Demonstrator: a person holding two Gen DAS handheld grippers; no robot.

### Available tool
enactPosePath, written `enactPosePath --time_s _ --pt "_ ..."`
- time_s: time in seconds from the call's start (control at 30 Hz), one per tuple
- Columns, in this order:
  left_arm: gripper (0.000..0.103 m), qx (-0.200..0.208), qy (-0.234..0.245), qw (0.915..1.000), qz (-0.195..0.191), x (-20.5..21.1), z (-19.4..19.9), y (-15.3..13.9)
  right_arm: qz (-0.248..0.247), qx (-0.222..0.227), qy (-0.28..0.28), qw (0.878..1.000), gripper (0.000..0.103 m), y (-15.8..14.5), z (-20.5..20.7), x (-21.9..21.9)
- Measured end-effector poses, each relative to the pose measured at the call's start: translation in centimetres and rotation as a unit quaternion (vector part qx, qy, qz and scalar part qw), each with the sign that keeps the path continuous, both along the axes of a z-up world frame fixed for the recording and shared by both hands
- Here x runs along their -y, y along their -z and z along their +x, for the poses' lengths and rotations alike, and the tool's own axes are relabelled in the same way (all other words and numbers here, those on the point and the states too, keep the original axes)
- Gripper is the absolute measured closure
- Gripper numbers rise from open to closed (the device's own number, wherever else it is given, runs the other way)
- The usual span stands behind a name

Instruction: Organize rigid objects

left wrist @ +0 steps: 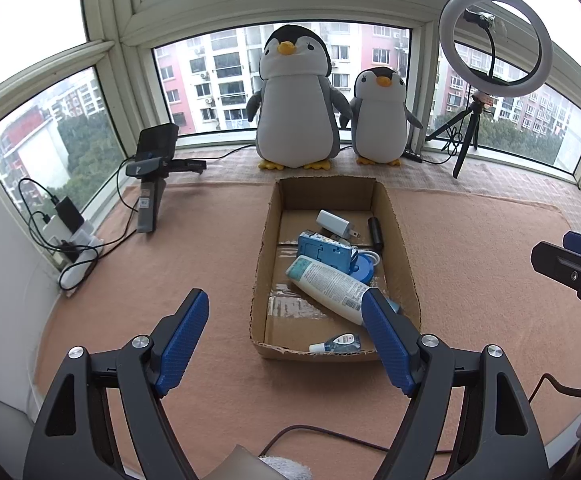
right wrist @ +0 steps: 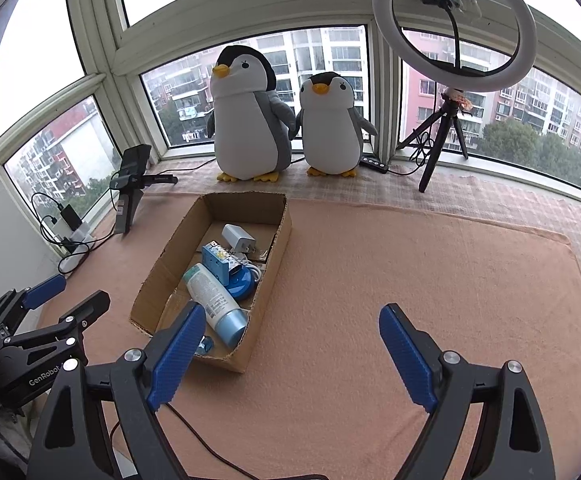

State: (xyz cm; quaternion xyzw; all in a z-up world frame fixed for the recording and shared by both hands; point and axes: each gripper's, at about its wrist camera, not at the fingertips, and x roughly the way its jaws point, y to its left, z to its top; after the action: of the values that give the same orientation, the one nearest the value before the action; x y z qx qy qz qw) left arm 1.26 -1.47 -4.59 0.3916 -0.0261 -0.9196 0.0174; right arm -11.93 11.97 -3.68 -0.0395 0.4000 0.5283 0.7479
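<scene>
Both grippers hang with jaws wide apart and nothing between them over a pink mat (left wrist: 470, 264), the left gripper (left wrist: 286, 336) pointing at the near end of an open cardboard box (left wrist: 400, 236), the right gripper (right wrist: 292, 354) over bare mat to the box's right. The task's things lie inside the box: a white bottle (left wrist: 326, 284) with a pale blue cap slanting across the floor, a blue case (left wrist: 324, 250) resting partly on a blue disc (left wrist: 364, 266) with a white cable, a white charger (left wrist: 332, 222) toward the far end, a dark cylinder (left wrist: 375, 232) along the right wall, and a small tube (left wrist: 336, 343) at the near wall. All look stiff and fairly light; the bottle is probably the heaviest and its smooth round body could slip, so a grip across its labelled middle seems safest, while the charger offers flat sides away from its prongs. The tube lies tight against the cardboard and may be awkward to reach. The left wrist view looks straight down the box and shows the dark cylinder and the whole tube; the right wrist view, from the side, hides the cylinder behind the wall but shows the bottle's cap clearly and the left gripper's open fingers (right wrist: 44, 286). Two plush penguins (left wrist: 296, 100) and a ring light (left wrist: 494, 40) stand by the window.
</scene>
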Motion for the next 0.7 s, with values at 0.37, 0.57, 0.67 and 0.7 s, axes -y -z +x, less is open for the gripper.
enactPosePath --time_s 0.37,0.57,0.67,0.7 --pt "0.024 0.001 0.001 1.0000 0.000 -0.16 0.00 0.05 -0.001 -0.001 0.001 1.000 0.017 0.11 0.08 -0.04" --pt "0.024 0.001 0.001 1.0000 0.000 -0.18 0.01 0.05 -0.002 -0.002 0.002 1.000 0.017 0.15 0.03 -0.07" --pt "0.024 0.002 0.002 1.0000 0.000 -0.14 -0.02 0.04 -0.002 -0.002 0.002 1.000 0.017 0.25 0.08 -0.02" --pt "0.024 0.002 0.002 1.0000 0.000 -0.20 0.01 0.05 -0.001 -0.003 0.003 1.000 0.017 0.26 0.08 0.01"
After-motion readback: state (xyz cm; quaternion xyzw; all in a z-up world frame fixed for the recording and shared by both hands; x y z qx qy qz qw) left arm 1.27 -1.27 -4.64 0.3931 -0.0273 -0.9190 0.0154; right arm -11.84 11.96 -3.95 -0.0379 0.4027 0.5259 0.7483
